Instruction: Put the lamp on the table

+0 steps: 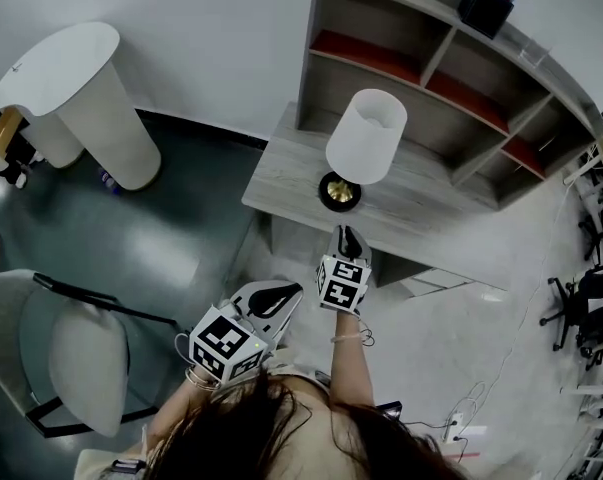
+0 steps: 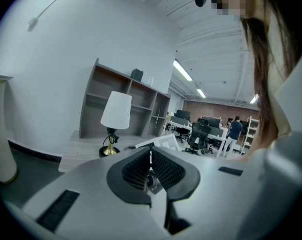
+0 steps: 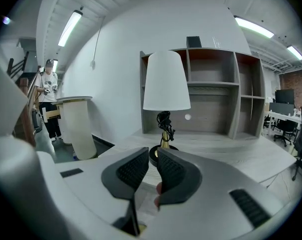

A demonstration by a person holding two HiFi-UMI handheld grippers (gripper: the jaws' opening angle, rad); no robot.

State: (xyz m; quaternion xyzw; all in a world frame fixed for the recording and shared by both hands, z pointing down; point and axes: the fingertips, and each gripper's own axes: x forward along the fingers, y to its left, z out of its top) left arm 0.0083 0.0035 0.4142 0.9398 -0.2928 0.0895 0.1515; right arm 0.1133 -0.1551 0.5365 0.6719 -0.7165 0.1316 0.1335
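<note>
The lamp (image 1: pixel 366 136), with a white shade and a brass stem on a dark round base, stands upright on the pale wooden table (image 1: pixel 281 173) near its front edge. My right gripper (image 1: pixel 348 236) hovers just in front of the base without touching it. In the right gripper view the lamp (image 3: pixel 166 81) rises straight ahead, and my right gripper (image 3: pixel 152 161) shows a narrow gap between its jaws with nothing in it. My left gripper (image 1: pixel 281 293) hangs lower and further back, off the table. In its own view the left gripper (image 2: pixel 151 156) is shut and empty, with the lamp (image 2: pixel 115 111) far ahead.
A grey open shelf unit (image 1: pixel 451 78) stands on the back of the table, with a black bag (image 1: pixel 484 3) on top. A white pedestal table (image 1: pixel 81 88) is at the far left and a chair (image 1: pixel 71 348) at the near left. Office chairs (image 1: pixel 571 308) stand at the right.
</note>
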